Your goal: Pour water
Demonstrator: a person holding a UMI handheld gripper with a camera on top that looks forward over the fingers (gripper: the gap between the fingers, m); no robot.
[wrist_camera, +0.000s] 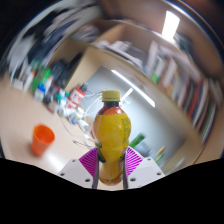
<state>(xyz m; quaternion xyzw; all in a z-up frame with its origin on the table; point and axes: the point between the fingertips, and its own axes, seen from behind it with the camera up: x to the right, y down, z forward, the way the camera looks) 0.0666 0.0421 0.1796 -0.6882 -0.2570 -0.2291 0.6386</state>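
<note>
A plastic bottle (111, 130) of yellow-orange liquid with a yellow cap stands upright between my fingers, and my gripper (111, 163) is shut on the bottle's lower body. The magenta pads (90, 162) press against both of its sides. The bottle is lifted off the table and the whole scene looks tilted. An orange cup (42, 138) stands upright on the light wooden table (30, 110), to the left of the bottle and a little beyond my fingers.
Several small bottles and items (60, 95) crowd the far part of the table. Bookshelves (170, 70) line the wall on the right. Ceiling lights (128, 80) show behind the bottle.
</note>
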